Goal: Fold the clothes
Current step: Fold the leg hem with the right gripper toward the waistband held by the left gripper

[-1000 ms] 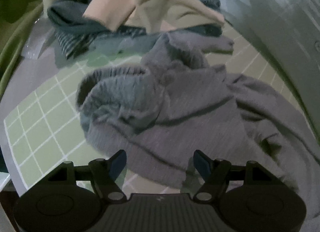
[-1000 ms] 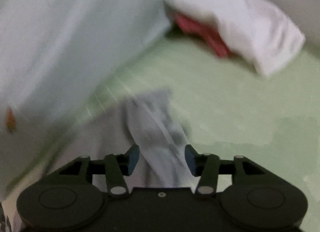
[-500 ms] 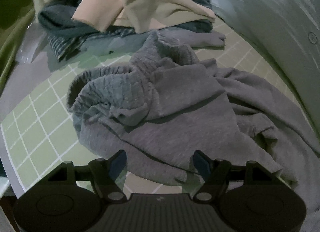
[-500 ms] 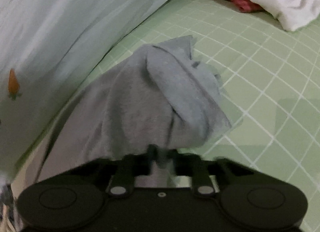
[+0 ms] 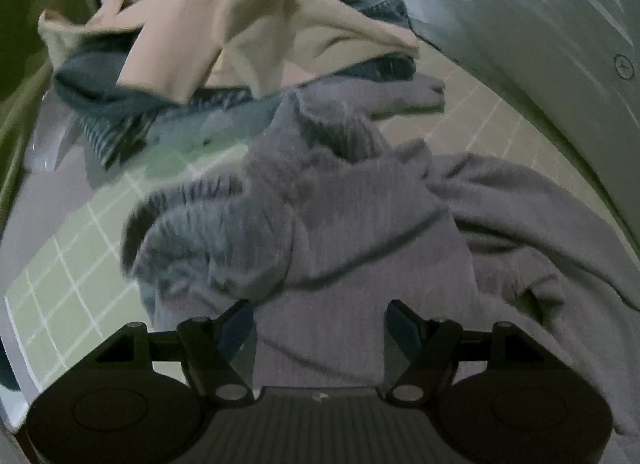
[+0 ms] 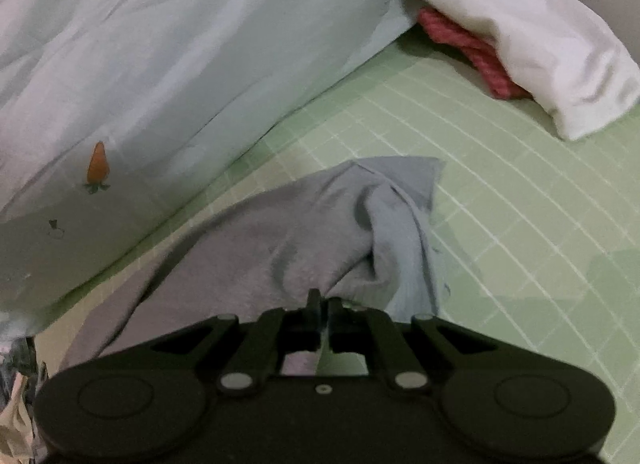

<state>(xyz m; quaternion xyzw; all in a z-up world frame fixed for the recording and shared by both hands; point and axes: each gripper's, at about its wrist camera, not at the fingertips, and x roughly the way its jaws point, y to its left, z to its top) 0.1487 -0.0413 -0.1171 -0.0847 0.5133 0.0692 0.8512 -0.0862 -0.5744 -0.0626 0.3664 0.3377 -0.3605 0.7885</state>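
Observation:
A crumpled grey sweater lies on the green checked sheet, its ribbed hem bunched at the left. My left gripper hovers open just above the sweater's near edge, with the cloth showing between its fingers. In the right wrist view, another end of the grey sweater is drawn up into folds, and my right gripper is shut on it, the fabric pinched between the closed fingers.
A heap of clothes, beige garment over dark denim and striped pieces, sits at the far left. A pale quilt with a carrot print borders the sheet. A white cloth over a red one lies far right.
My right gripper closed on the sweater's end and has pulled it along the sheet. The left gripper shifted closer over the sweater and stayed open.

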